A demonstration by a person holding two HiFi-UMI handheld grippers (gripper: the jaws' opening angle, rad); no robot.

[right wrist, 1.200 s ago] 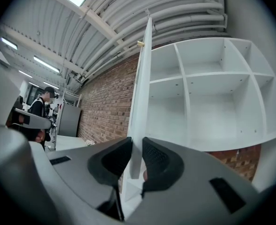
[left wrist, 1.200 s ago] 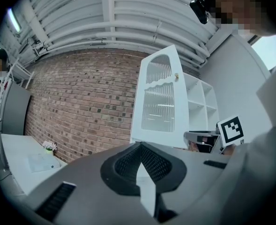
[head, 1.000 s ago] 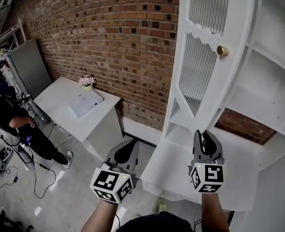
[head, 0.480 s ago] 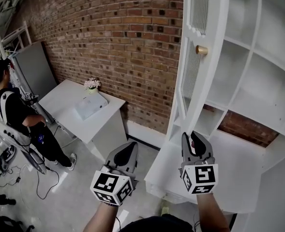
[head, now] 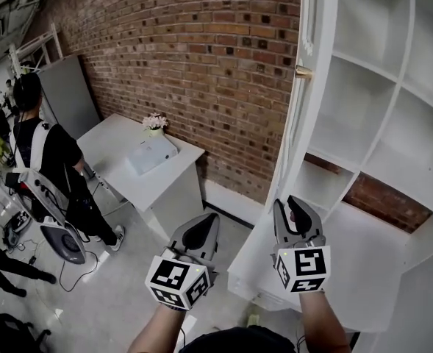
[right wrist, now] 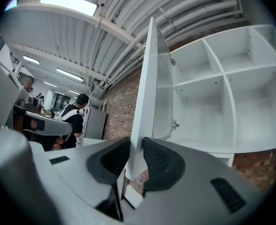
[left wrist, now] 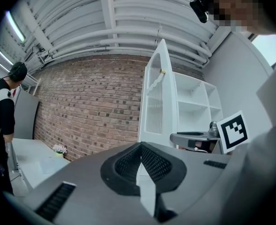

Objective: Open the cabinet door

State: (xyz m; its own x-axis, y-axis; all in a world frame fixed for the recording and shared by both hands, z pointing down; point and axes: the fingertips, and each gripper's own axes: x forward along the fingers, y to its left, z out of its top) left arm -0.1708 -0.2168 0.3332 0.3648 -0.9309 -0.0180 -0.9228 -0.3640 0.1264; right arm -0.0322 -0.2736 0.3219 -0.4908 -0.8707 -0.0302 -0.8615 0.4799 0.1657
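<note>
The white cabinet door (head: pixel 304 109) stands swung out, edge-on to me, with its brass knob (head: pixel 302 70) just showing. Behind it are the cabinet's bare white shelves (head: pixel 378 123). My right gripper (head: pixel 295 215) is at the door's lower edge. In the right gripper view that door (right wrist: pixel 149 93) runs up between the jaws of the gripper (right wrist: pixel 135 146), which are opening and do not visibly clamp it. My left gripper (head: pixel 201 232) hangs shut and holds nothing, left of the cabinet. In its own view the gripper (left wrist: pixel 140 148) faces the door (left wrist: pixel 159 102) from a distance.
A brick wall (head: pixel 201 65) runs left of the cabinet. A white desk (head: pixel 139 168) with a small flower pot (head: pixel 154 122) stands against it. A person in black (head: pixel 51 160) stands beside the desk with gear and cables on the floor. A grey panel (head: pixel 69 94) leans behind.
The door has swung further out, from showing its slatted face to edge-on. My right gripper moved left with it. The person at left has come closer into view.
</note>
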